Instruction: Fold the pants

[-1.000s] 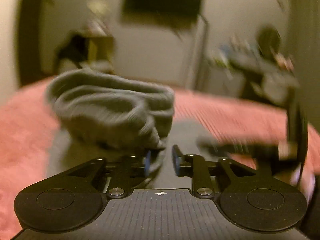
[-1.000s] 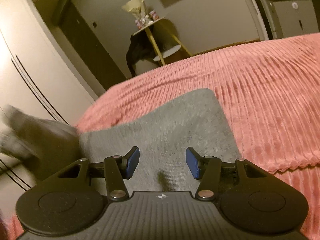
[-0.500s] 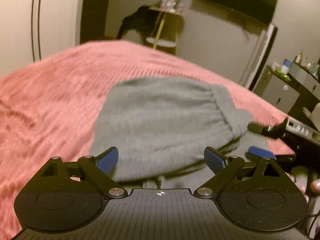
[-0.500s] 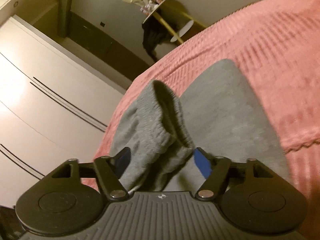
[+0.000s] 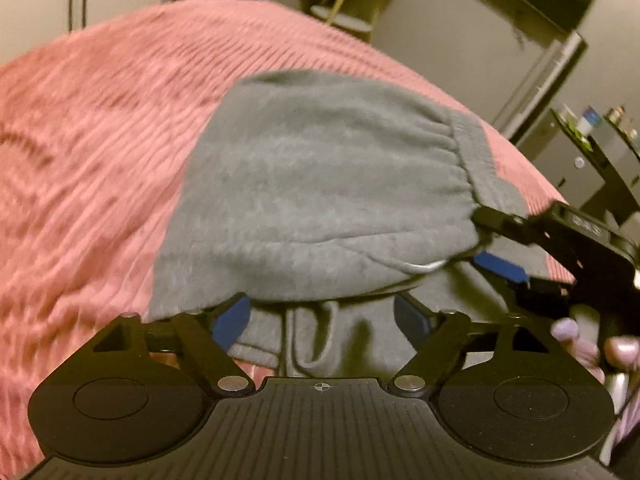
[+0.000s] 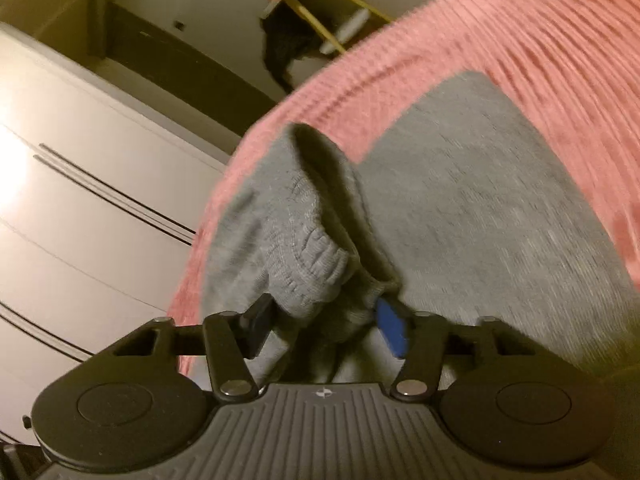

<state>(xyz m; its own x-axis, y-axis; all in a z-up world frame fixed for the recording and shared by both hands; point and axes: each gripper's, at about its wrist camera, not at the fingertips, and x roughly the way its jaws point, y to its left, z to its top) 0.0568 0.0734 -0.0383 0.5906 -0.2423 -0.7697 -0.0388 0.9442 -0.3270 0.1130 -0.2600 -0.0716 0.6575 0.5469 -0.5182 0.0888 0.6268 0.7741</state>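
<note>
Bedspread (image 5: 100,152): pink, ribbed, under everything. Pants (image 5: 320,192): grey, folded over on the bedspread, elastic cuff (image 6: 316,256) bunched up. My left gripper (image 5: 322,318): spread wide at the fold's near edge, gripping nothing. My right gripper (image 6: 324,326): fingers apart, straddling the cuff, not pinching it.

Soft, matt grey fleece pants (image 5: 328,184), with a ribbed, gathered cuff (image 6: 308,256). Ribbed, plush pink bedspread (image 5: 92,152) beneath. Matt black plastic left gripper (image 5: 322,318) with smooth blue pads (image 5: 230,320) and shiny metal pins. Glossy off-white wardrobe doors (image 6: 80,200) behind.
</note>
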